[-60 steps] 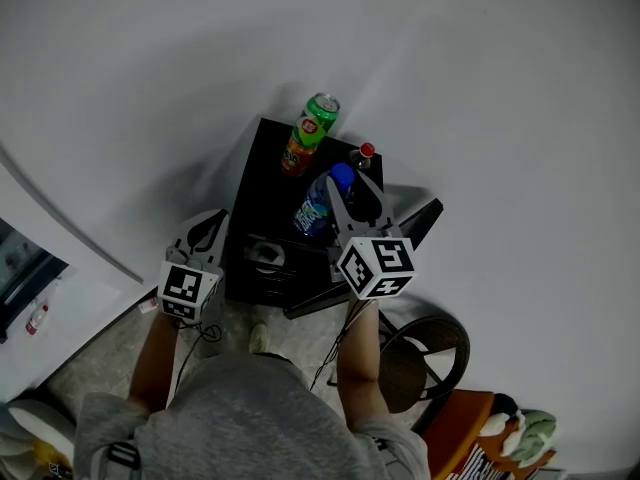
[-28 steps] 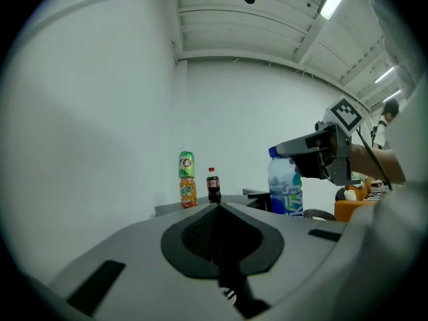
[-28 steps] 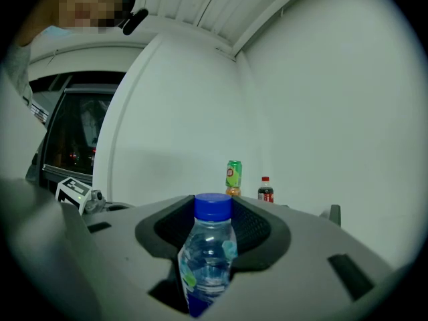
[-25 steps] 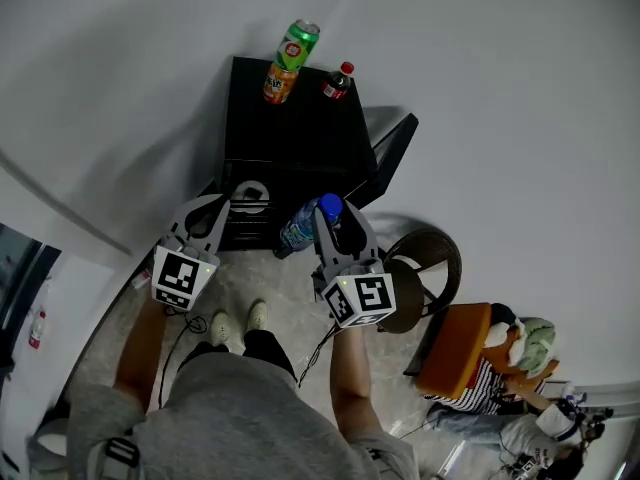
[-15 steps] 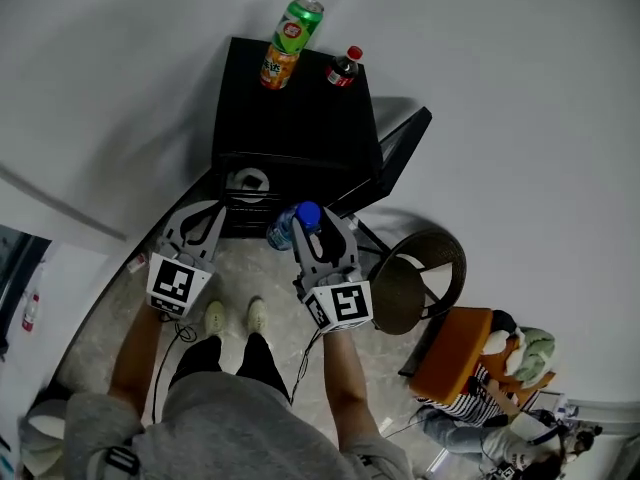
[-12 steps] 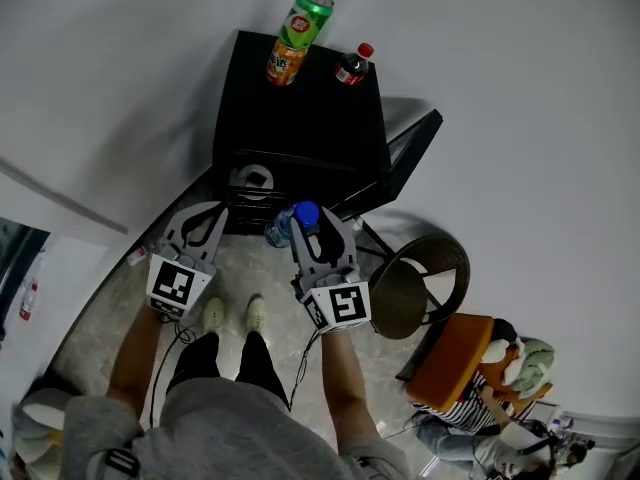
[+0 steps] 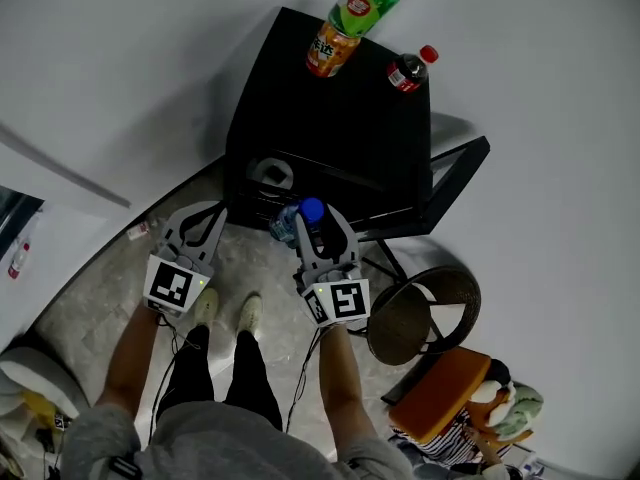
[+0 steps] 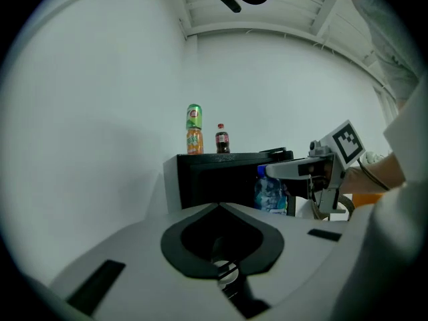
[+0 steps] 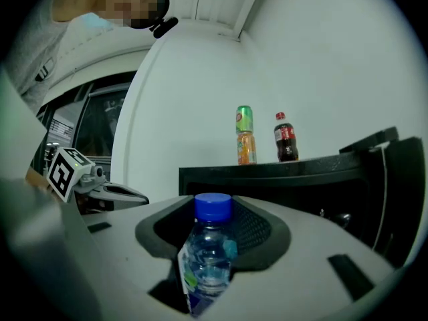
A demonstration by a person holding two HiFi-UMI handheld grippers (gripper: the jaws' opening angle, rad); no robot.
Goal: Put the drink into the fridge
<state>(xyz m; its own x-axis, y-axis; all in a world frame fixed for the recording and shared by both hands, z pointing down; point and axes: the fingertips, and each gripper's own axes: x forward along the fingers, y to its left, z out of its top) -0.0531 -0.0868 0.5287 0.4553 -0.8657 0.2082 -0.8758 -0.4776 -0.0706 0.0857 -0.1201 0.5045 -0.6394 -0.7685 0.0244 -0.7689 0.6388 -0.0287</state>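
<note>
**Head view**
- Fridge [image 7: 330, 118]: black, low, standing against the white wall, with its door [image 7: 455, 183] swung open to your right.
- On its top, at the back: a tall green-and-orange drink [image 7: 350, 18] and a small cola bottle [image 7: 410, 70], well apart from each other.
- Your right gripper [image 7: 318, 220]: clamped on a clear water bottle [image 7: 287, 226] with a blue cap. It holds the bottle off the floor at the fridge's open front.
- Your left gripper [image 7: 207, 211]: jaws together, nothing in them, to the left of the bottle.
- Floor: a round chair [image 7: 425, 313] beside the door, and your two shoes [image 7: 225, 310] below the grippers.

**Left gripper view**
- The left gripper's [image 8: 217, 206] jaw tips meet and carry nothing.
- Ahead stands the fridge [image 8: 214, 179], with both drinks upright on top.
- To its right, the right gripper [image 8: 294, 169] holds the water bottle [image 8: 269, 194] upright before the dark opening.

**Right gripper view**
- The right gripper's [image 9: 212, 204] jaws press on either side of the water bottle [image 9: 207, 266], cap uppermost.
- Behind it is the fridge [image 9: 294, 179], with its open door [image 9: 401, 192] at the right edge.
- The left gripper [image 9: 110, 192] shows at the left.
</note>
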